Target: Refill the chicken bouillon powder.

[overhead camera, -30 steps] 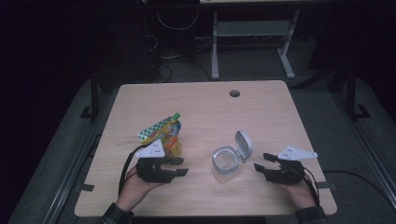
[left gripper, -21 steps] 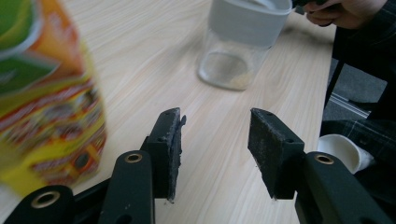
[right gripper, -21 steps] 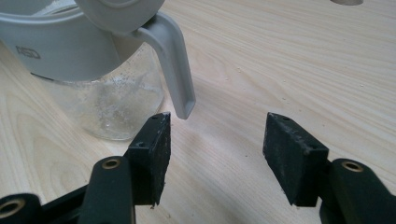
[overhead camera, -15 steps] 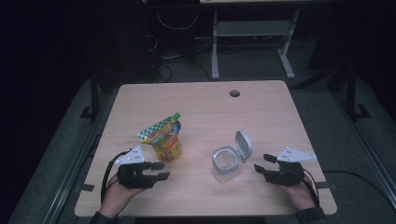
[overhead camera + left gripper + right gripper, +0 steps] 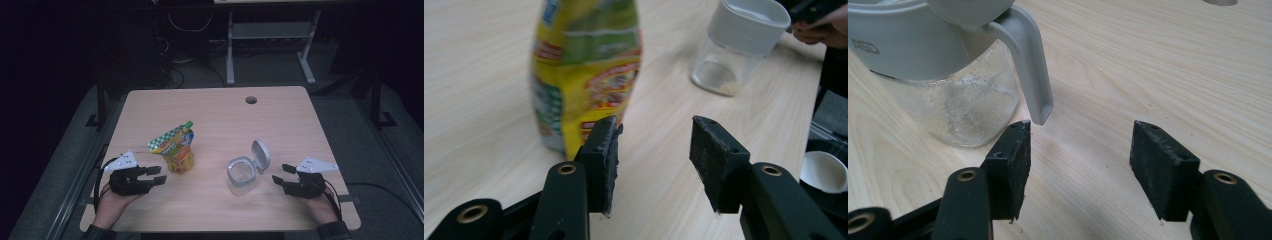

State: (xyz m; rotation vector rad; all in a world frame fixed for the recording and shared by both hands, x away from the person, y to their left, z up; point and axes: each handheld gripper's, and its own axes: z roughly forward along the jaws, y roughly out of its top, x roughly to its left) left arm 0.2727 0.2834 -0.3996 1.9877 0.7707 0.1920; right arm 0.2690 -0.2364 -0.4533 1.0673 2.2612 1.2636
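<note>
A yellow and green snack pouch (image 5: 177, 147) stands upright on the wooden table (image 5: 220, 115), its top torn open; it rises just beyond my left jaws in the left gripper view (image 5: 584, 65). My left gripper (image 5: 156, 175) rests open on the table just left of the pouch, nothing between its jaws (image 5: 651, 150). A clear glass jar (image 5: 241, 172) with a grey rim and a flipped-up lid (image 5: 261, 155) stands right of centre. My right gripper (image 5: 280, 173) lies open a little right of the jar, whose grey handle (image 5: 1030, 70) hangs just ahead of its empty jaws (image 5: 1080, 160).
A round cable hole (image 5: 251, 100) sits in the table's far right part. Beyond the table stand a white frame (image 5: 270, 40) and loose cables on dark floor. In the left gripper view a white round object (image 5: 824, 170) lies past the table's edge.
My left gripper drew back to the left from the pouch, then came in toward it again. The right gripper has barely moved. Pouch and jar stay put.
</note>
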